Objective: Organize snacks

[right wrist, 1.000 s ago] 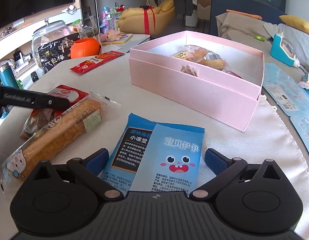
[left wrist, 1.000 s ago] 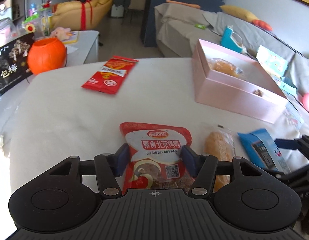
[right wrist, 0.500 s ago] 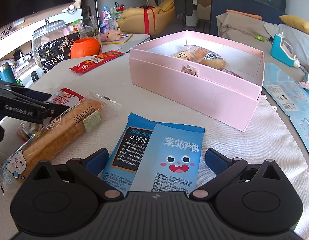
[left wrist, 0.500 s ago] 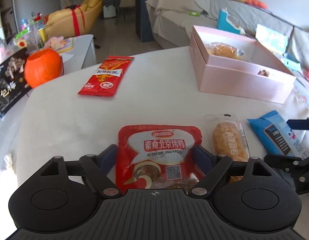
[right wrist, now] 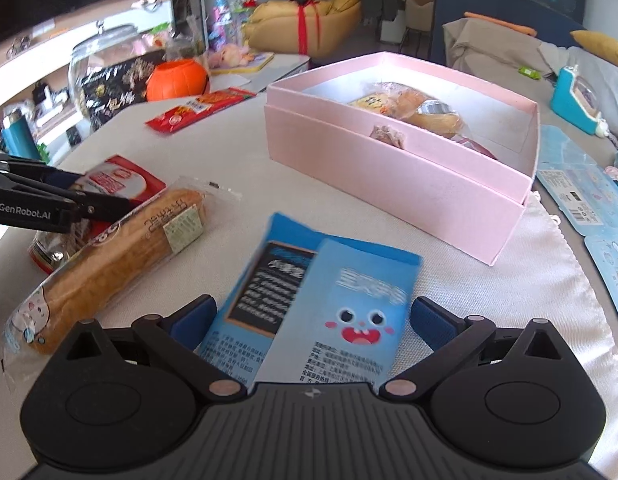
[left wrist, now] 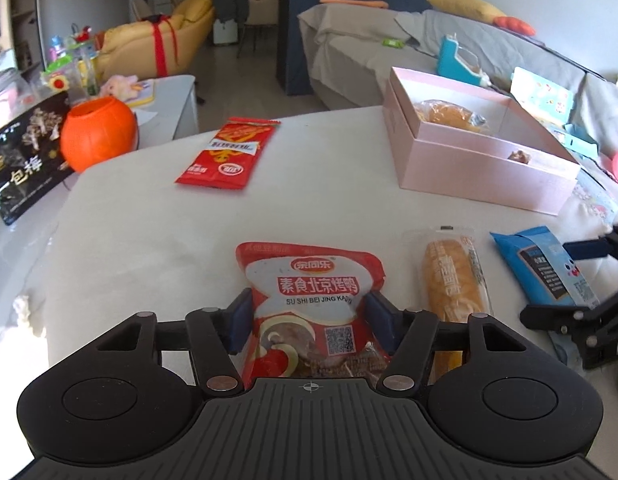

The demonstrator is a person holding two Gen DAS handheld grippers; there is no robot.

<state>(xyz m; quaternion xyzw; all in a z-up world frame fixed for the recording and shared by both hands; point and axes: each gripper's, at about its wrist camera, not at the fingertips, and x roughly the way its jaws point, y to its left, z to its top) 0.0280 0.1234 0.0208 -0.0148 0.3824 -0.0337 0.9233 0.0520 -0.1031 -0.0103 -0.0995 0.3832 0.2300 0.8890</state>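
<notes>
my left gripper [left wrist: 309,314] has its jaws pinched on the red snack pouch [left wrist: 311,304], pads pressed into both edges, pouch low over the bench [left wrist: 141,240]. right gripper [right wrist: 311,318] sits w/ jaws spread either side of the blue snack pack [right wrist: 317,304], gaps showing, so not clamped; pack looks blurred. wrapped bread stick [left wrist: 455,276] lies btwn the two. pink box [right wrist: 389,160] is farther back w/ pastries inside. 2nd red packet [left wrist: 227,154] lies far across, near the orange pumpkin pot [left wrist: 97,138].
</notes>
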